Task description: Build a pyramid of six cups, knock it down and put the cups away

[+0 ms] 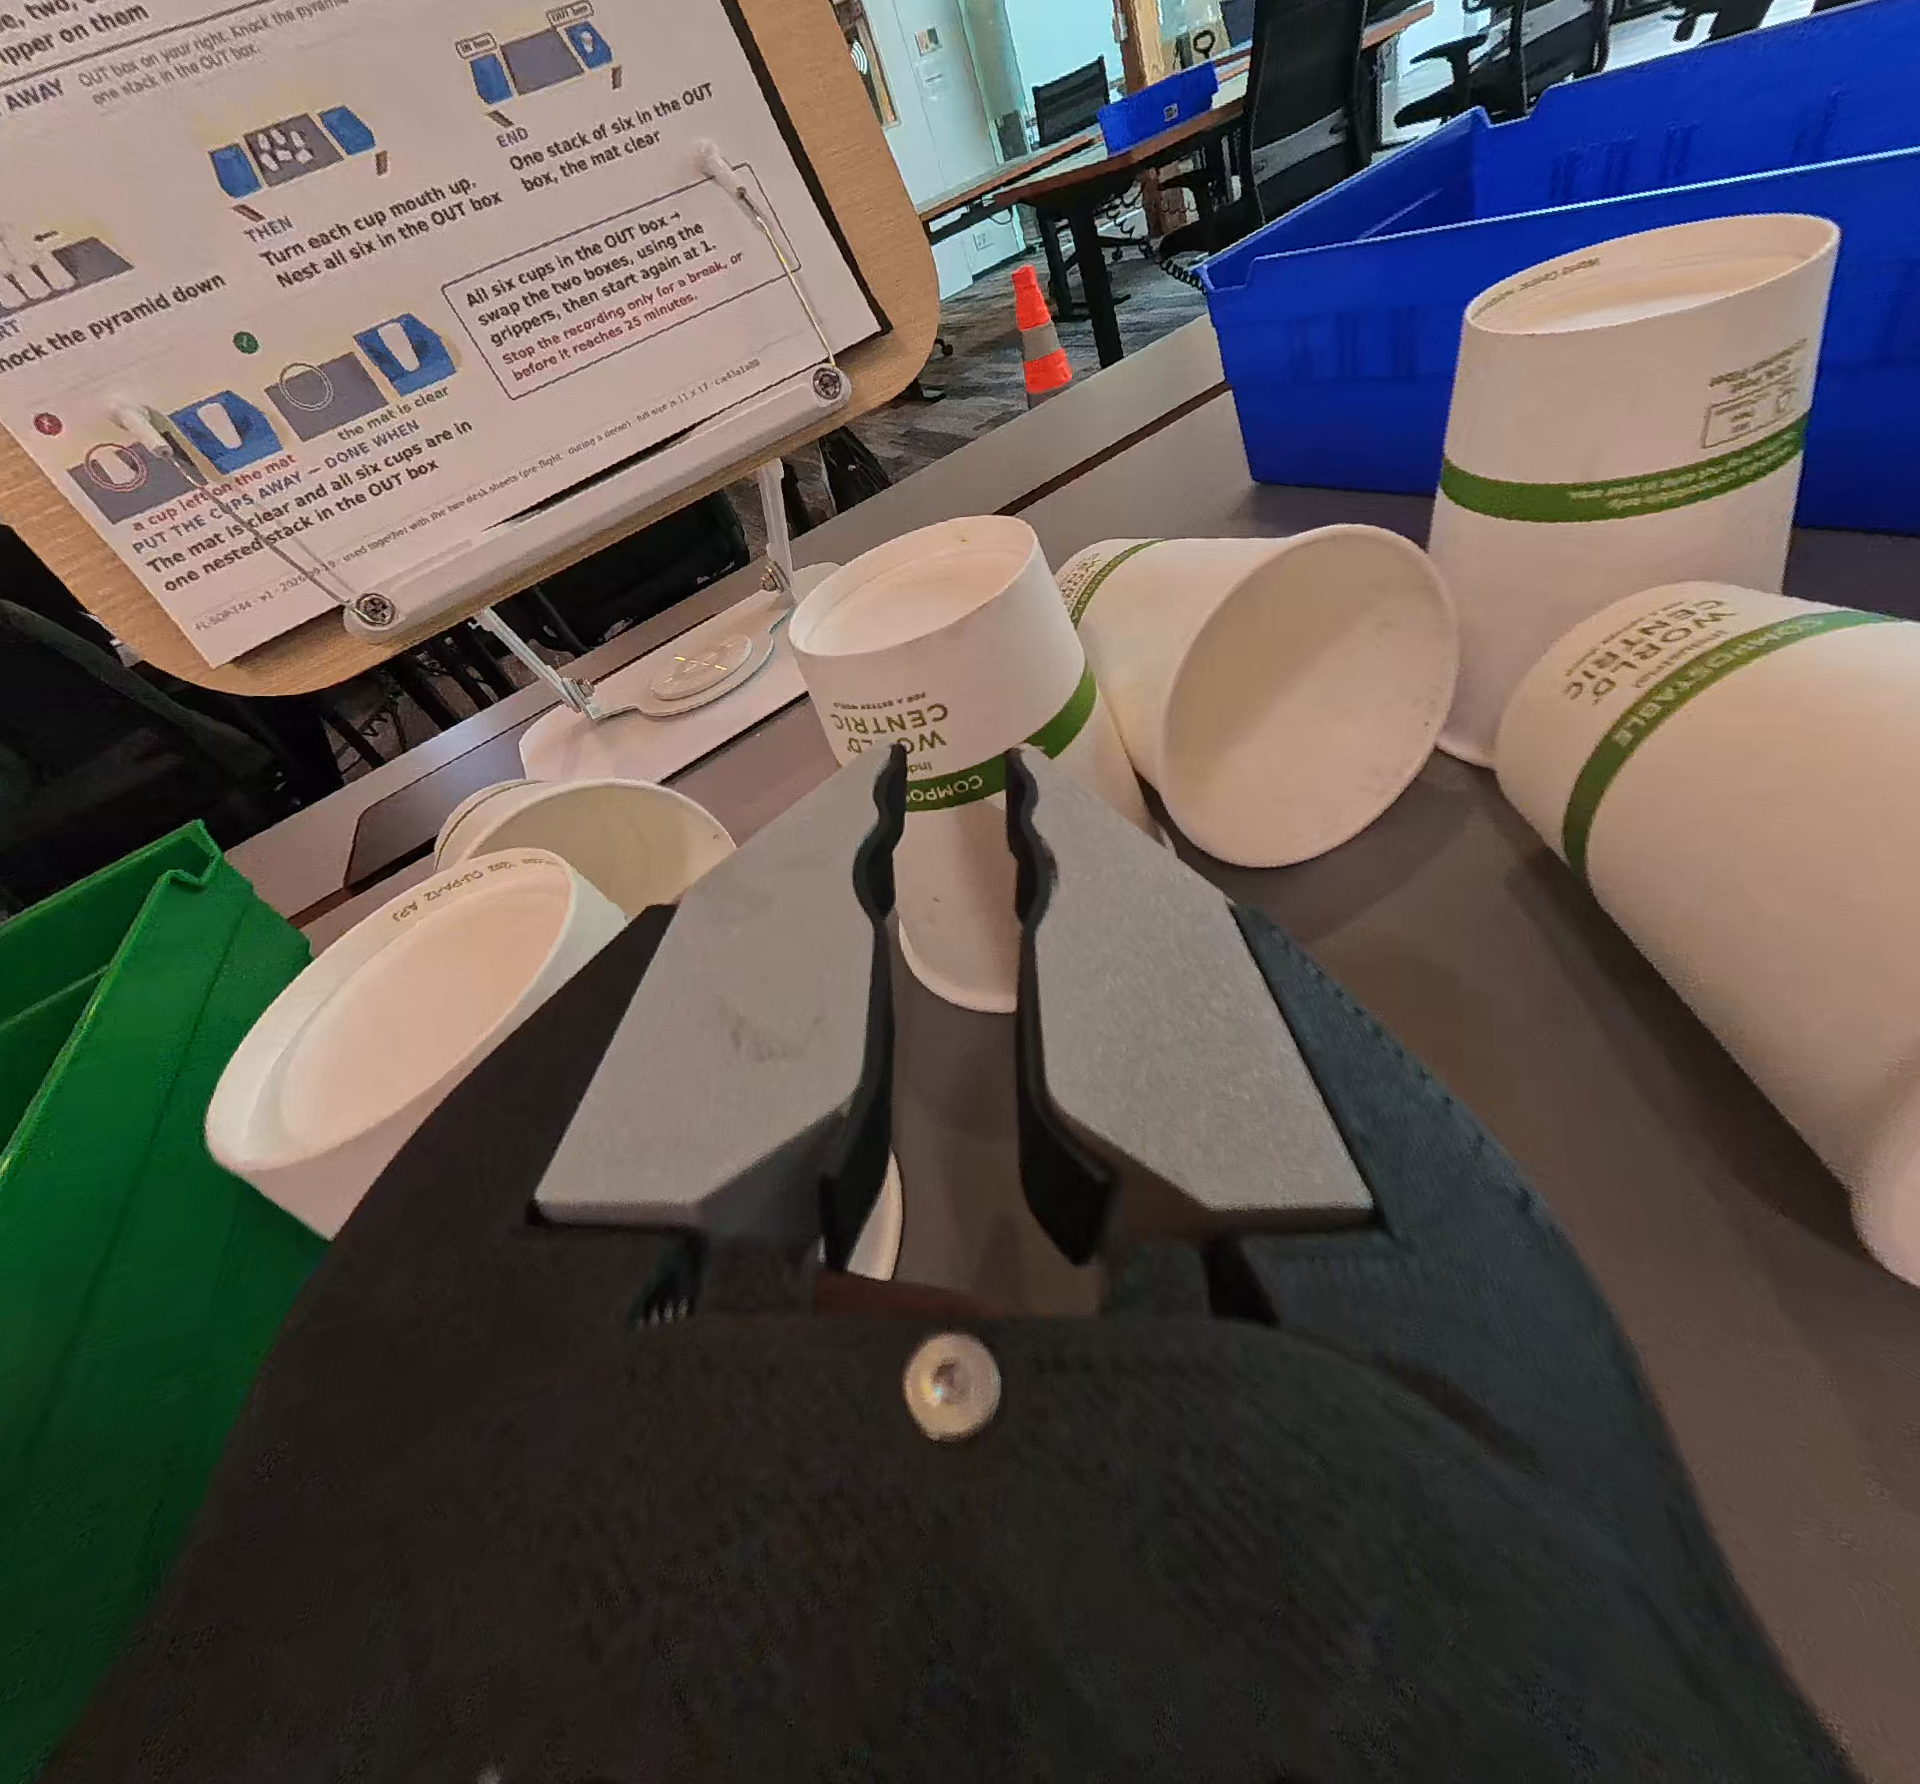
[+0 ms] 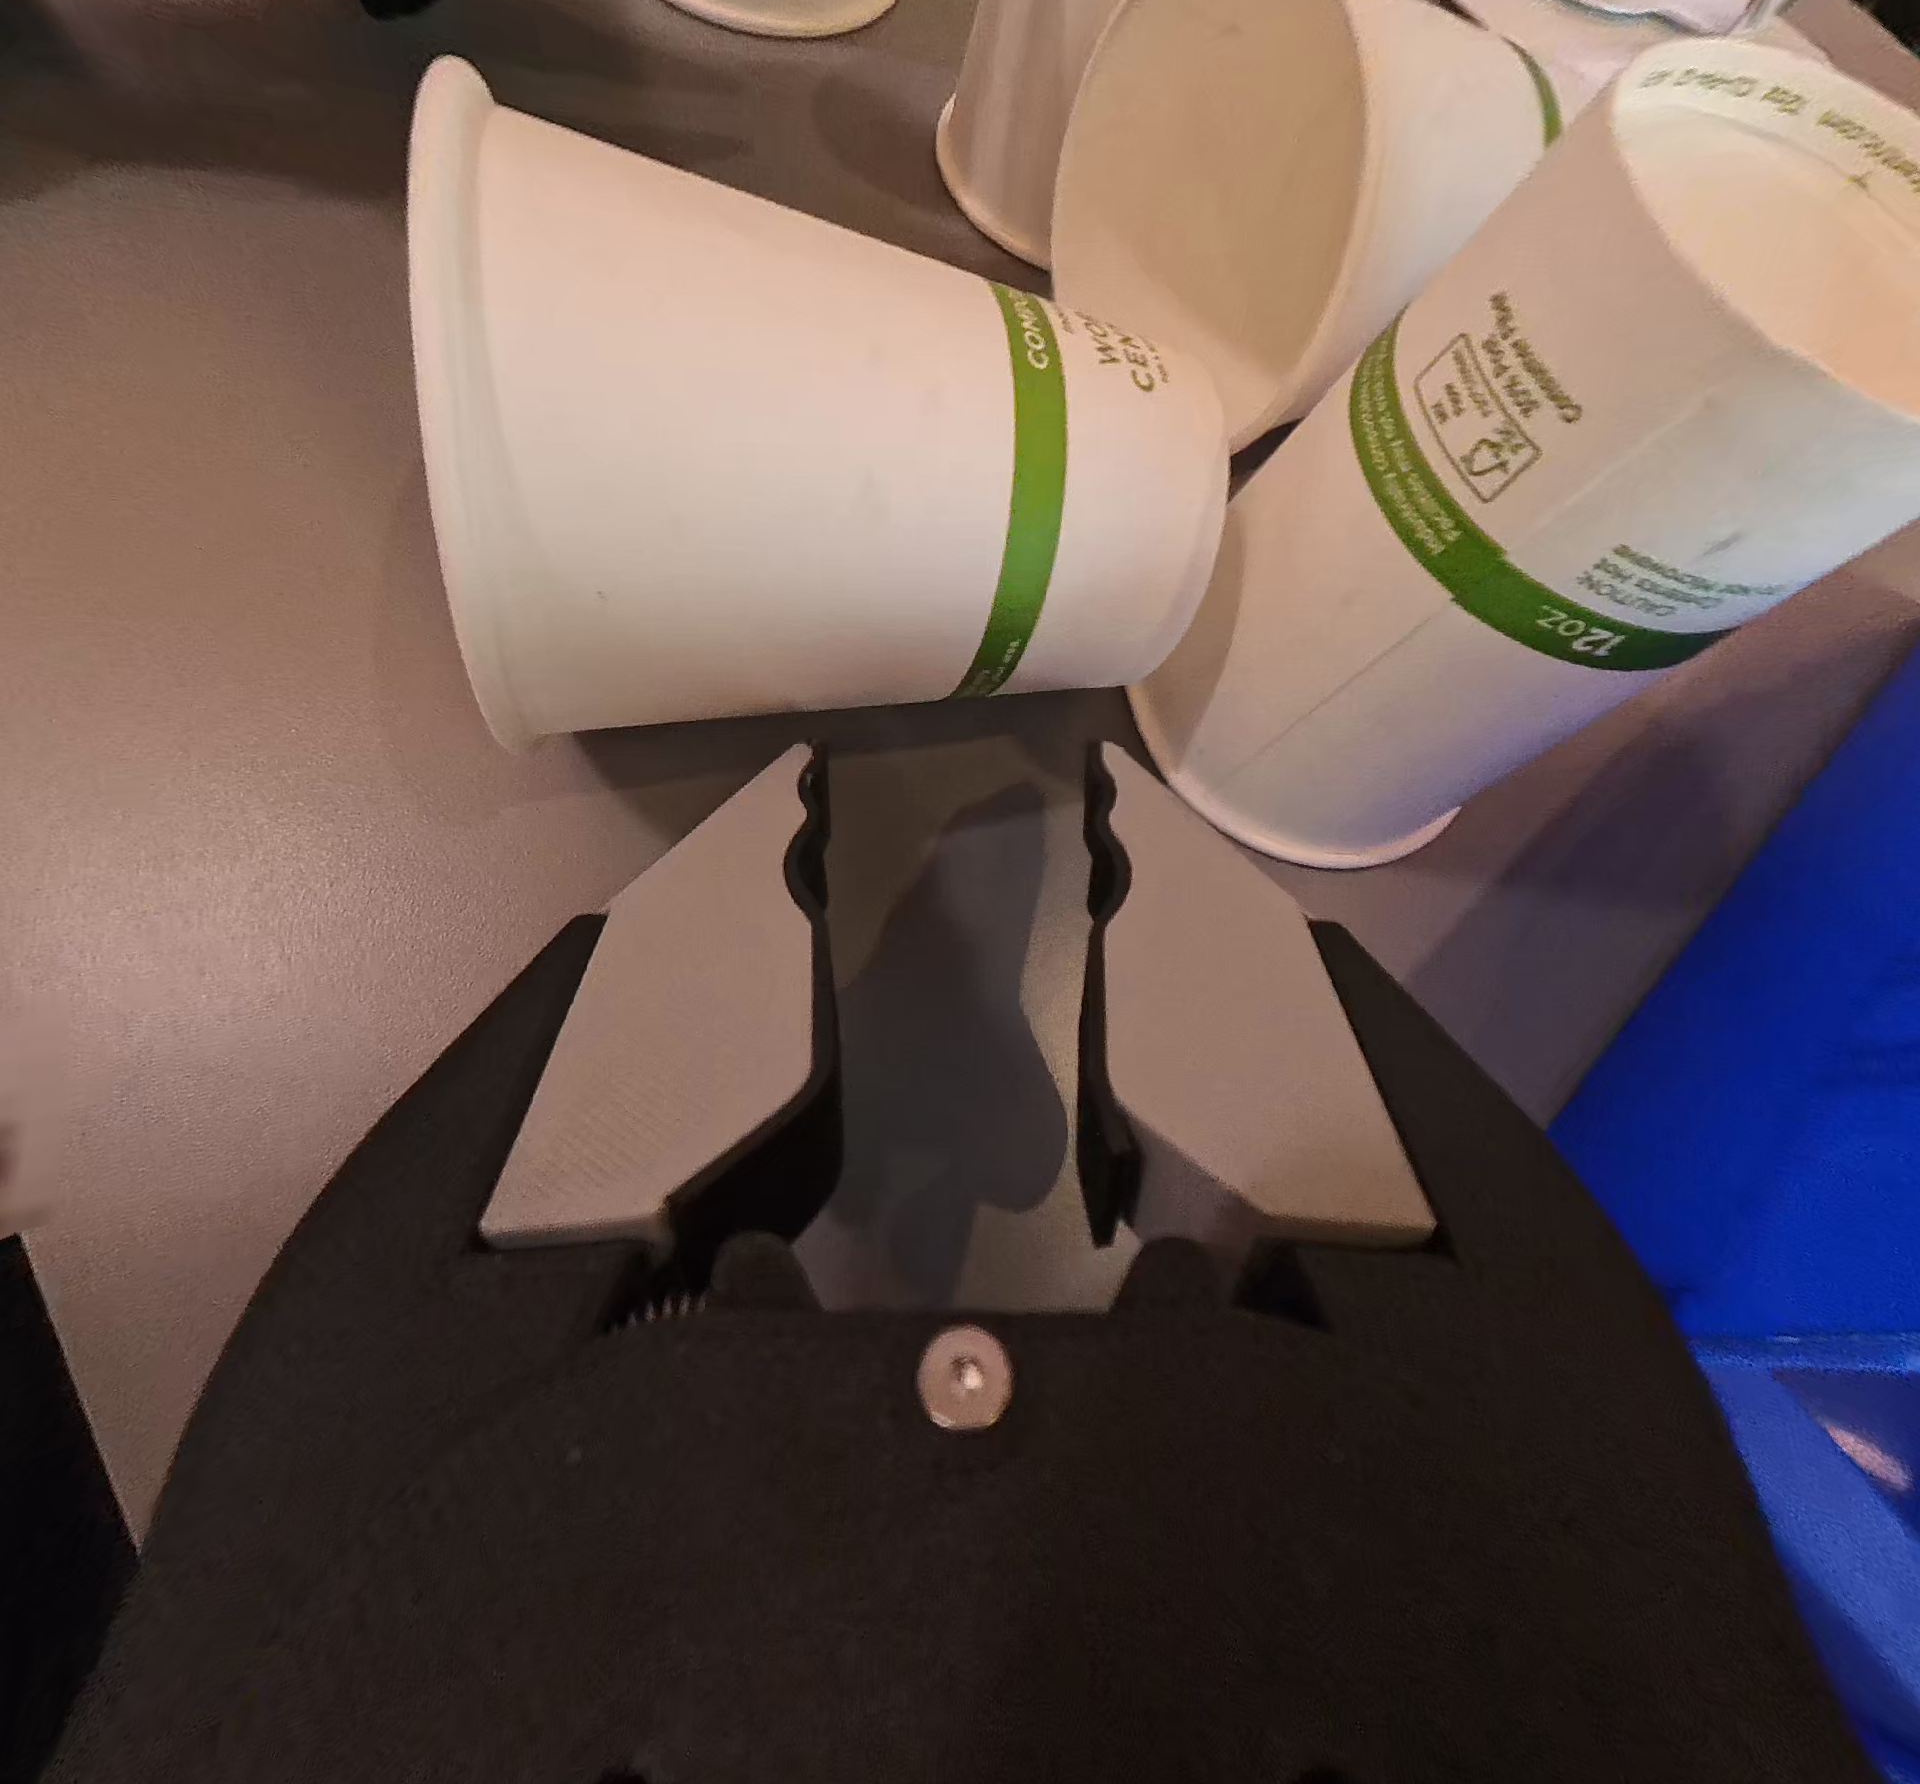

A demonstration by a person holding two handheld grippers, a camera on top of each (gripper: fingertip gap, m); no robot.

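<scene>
Six white paper cups with green bands [image 1: 940, 695] show in the left wrist view, though one at the left is half hidden behind another, so the count is probably six. There are two bins, one blue bin [image 1: 1558, 207] and one green bin [image 1: 114, 1059], one instruction board [image 1: 436, 207], and one orange cone [image 1: 1042, 337].

The cups [image 2: 790, 487] in front of me are white, each ringed by one green band. My left hand-held gripper [image 1: 951, 789] and right hand-held gripper [image 2: 951, 778] have grey fingers with black pads on black bodies. The tabletop [image 2: 229, 591] is plain grey. One bin [image 1: 1558, 280] is bright blue, another bin [image 1: 114, 1111] green. A cone [image 1: 1039, 332] on the floor is orange with a grey stripe.
</scene>
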